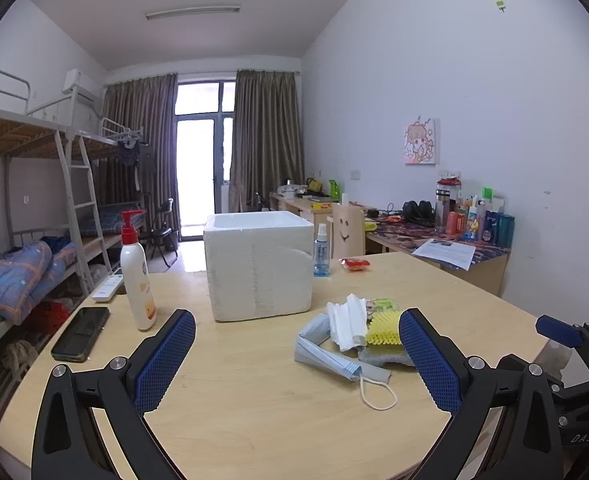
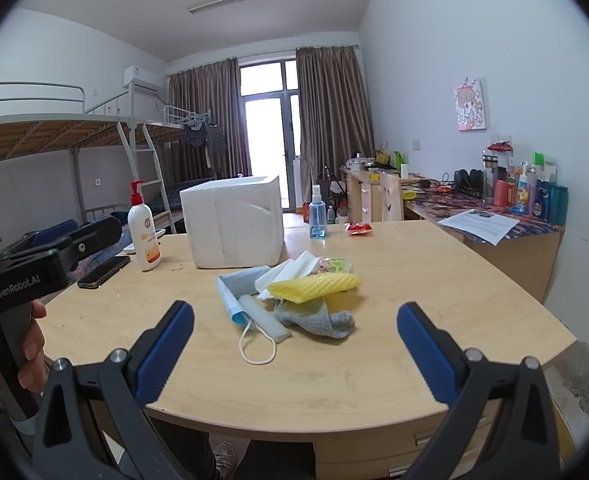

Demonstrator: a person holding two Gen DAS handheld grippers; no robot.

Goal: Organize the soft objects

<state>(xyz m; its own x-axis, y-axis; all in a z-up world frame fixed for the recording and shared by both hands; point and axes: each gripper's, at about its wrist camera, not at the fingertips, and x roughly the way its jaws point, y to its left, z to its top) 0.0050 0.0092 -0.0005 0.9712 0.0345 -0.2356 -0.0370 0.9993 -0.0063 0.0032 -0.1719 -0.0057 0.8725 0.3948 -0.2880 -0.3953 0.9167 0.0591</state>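
Left wrist view: left gripper [image 1: 296,354] spread wide, nothing between its fingers, over bare tabletop [image 1: 234,400]. Soft pile [image 1: 354,332] lies just right of it; foam box [image 1: 260,266] stands behind, top open.

Right wrist view: right gripper [image 2: 294,344] equally wide, empty, facing the pile [image 2: 294,296]. Mask [image 2: 234,300] lies nearest, yellow mesh [image 2: 314,286] on top, grey cloth [image 2: 314,316] beneath. Suggest taking the top piece alone, pinching mid-fold, so the layers don't drag along.
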